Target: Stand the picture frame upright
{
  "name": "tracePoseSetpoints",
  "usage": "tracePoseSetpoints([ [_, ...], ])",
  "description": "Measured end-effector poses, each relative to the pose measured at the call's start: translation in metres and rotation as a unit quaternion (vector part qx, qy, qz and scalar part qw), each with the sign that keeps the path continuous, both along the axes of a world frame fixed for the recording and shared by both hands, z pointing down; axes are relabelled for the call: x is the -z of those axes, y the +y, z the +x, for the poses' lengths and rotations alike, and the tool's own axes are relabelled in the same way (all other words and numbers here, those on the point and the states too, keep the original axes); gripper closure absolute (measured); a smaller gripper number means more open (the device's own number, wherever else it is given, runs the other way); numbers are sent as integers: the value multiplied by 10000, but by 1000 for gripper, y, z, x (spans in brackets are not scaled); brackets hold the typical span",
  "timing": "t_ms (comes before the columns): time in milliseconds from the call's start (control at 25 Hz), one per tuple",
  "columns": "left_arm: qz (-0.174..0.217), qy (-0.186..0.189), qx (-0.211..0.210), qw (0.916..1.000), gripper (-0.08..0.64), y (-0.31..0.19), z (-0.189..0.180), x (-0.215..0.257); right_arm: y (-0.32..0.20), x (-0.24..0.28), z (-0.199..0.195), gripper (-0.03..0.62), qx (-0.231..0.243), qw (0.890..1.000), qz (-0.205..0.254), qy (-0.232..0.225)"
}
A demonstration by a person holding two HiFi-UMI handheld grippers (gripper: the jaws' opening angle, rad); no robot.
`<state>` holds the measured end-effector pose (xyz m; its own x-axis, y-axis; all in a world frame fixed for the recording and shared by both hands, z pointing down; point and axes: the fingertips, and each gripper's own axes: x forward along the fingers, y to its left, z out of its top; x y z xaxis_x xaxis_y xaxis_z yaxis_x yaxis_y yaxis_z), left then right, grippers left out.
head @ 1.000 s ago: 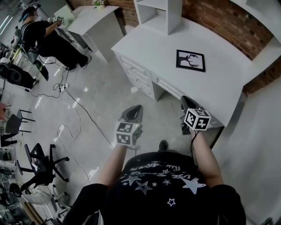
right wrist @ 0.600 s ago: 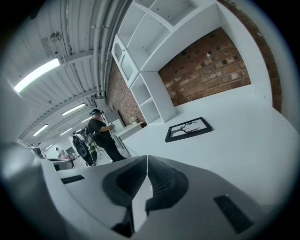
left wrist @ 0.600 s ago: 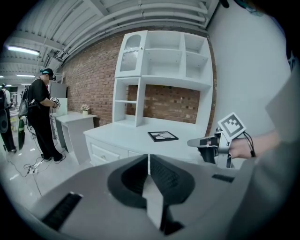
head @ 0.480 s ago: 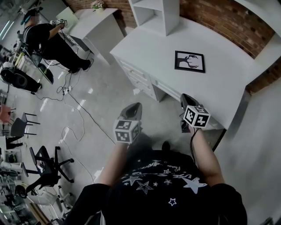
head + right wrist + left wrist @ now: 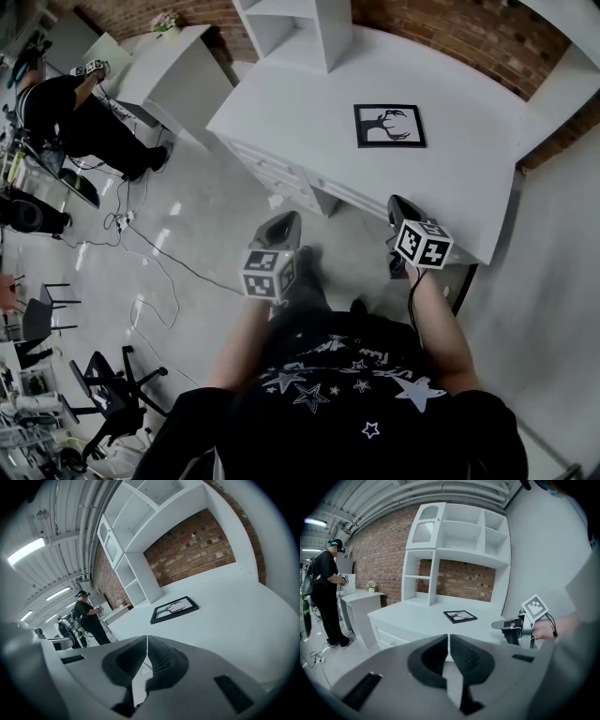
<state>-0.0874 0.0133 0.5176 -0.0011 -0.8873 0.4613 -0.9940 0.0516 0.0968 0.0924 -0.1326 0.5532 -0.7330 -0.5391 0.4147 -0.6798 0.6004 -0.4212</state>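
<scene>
A black picture frame (image 5: 389,126) with a tree-and-deer print lies flat, face up, on the white desk (image 5: 309,122). The same frame (image 5: 460,616) shows small in the left gripper view and larger (image 5: 174,610) in the right gripper view. My left gripper (image 5: 286,225) hangs over the floor in front of the desk drawers, shut and empty. Over the desk's near edge is my right gripper (image 5: 401,208), also shut with nothing between its jaws. Both are well short of the frame. The right gripper (image 5: 506,625) also shows in the left gripper view.
A white shelf unit (image 5: 295,28) stands at the desk's back. A second white table (image 5: 159,61) is at the left, with another person (image 5: 66,112) beside it. Cables (image 5: 159,253) trail over the floor, and office chairs (image 5: 112,394) stand at the lower left.
The head view has shifted, so the desk and frame sit further left and higher in the picture. Both grippers stay shut and keep about the same places relative to me.
</scene>
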Motion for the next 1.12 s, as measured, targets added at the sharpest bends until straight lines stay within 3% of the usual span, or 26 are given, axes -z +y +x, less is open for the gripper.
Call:
tracePoseSetpoints([
  [280,-24,129,-711,9974,534,-69,-38,0,-32,-1,-15,575,-684,9975,-87,162],
  [560,12,186,-1473,9889,534,-132,-65,6,-58,-7,-43,575,-1262,9908,-255,423],
  [920,-96,234,-2245,9741,534,-182,-95,-6,-80,-18,-63,575,-1968,9754,-606,784],
  [1040,-166,227,-2456,9690,534,-195,-100,-11,-85,-24,-69,575,-2186,9706,-810,597],
  [1120,-189,119,-2753,9611,534,-200,-96,-12,-87,-27,-73,575,-2333,9663,-980,471],
])
